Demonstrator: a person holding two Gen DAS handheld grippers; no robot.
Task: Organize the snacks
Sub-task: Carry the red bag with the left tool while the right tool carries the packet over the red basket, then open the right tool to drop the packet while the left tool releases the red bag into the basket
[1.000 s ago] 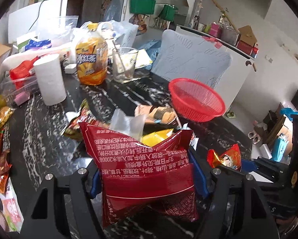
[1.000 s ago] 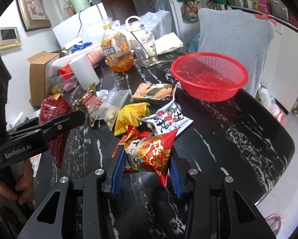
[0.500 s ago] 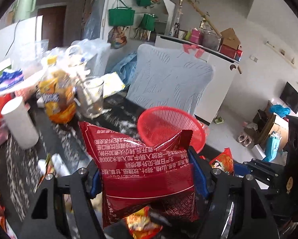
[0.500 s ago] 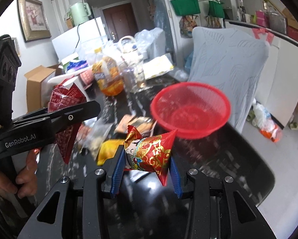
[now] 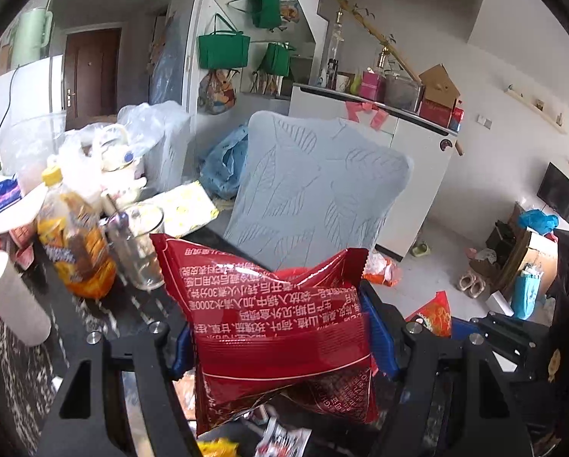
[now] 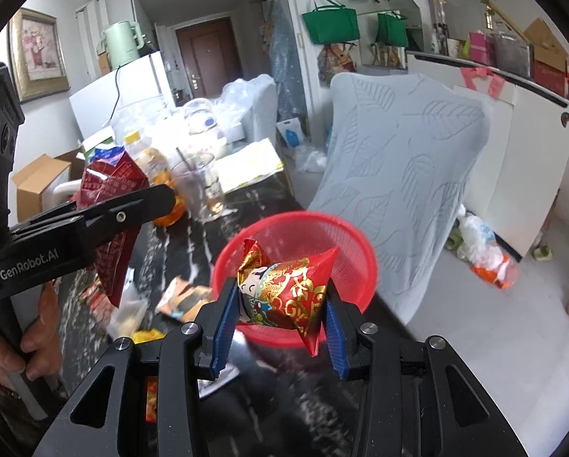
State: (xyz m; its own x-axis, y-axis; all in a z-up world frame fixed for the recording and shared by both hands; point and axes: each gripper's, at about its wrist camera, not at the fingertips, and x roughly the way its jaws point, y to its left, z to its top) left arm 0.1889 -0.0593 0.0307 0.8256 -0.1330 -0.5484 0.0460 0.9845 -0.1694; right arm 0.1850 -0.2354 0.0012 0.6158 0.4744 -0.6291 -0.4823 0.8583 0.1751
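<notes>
Left gripper (image 5: 280, 339): we find it clamped on a dark red packet (image 5: 276, 327), held above the black table (image 5: 14, 358).
Right gripper (image 6: 280, 312): we find it gripping a small red-and-gold pouch (image 6: 284, 293), raised over the red basket (image 6: 349, 236).
Basket: sits at the table edge, beside a grey chair back (image 6: 410, 175).
Table: we note loose snacks (image 6: 181, 297), a glass (image 6: 200, 186) and an orange bottle (image 5: 78, 243).

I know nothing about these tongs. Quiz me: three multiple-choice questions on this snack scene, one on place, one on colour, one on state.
1. Where is the right tongs' gold-patterned snack packet?
A. on the chair
B. in front of the basket
C. on the floor

2. What colour is the basket?
A. green
B. white
C. red

3. How do the left tongs stand?
A. shut on the dark red bag
B. open, empty
C. folded away

Answers: 1 B, the right wrist view shows the basket right behind it; 2 C, its mesh is red; 3 A, blue pads pinch the bag's sides.
</notes>
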